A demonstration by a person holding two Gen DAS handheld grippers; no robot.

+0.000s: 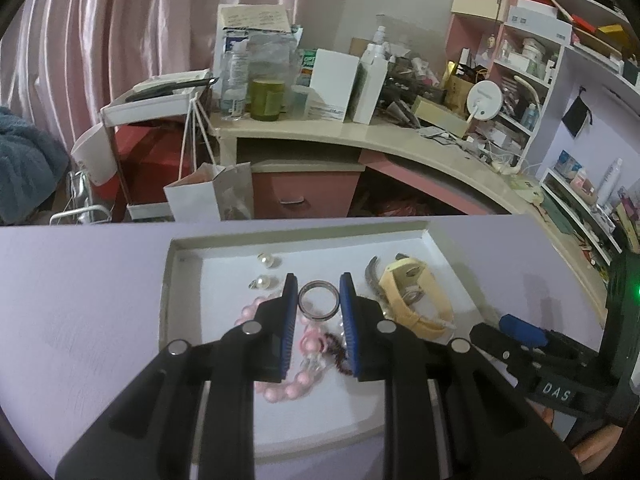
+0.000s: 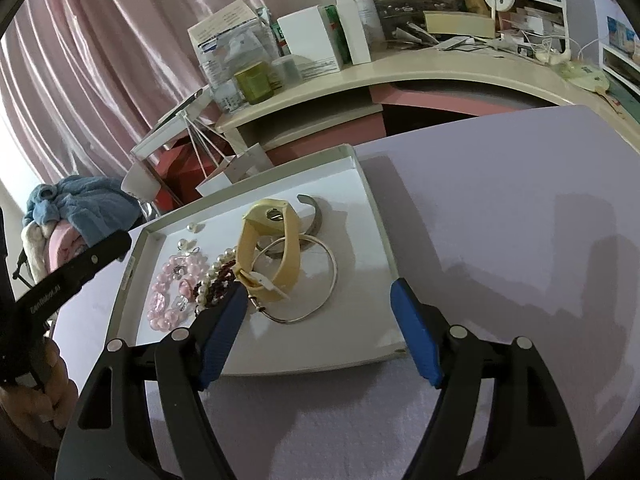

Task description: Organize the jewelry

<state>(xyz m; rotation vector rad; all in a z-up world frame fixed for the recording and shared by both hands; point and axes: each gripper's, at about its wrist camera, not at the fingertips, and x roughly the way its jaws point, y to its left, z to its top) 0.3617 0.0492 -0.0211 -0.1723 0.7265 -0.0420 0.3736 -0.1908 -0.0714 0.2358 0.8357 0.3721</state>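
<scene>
While the left gripper in its own view is clenched on a ring over the tray, the right gripper in its view stands released, the yellow watch lying just ahead-left, nearer this hand.

White tray, pink bead bracelet, yellow watch strap, perhaps dark-red beads, lilac table.
</scene>
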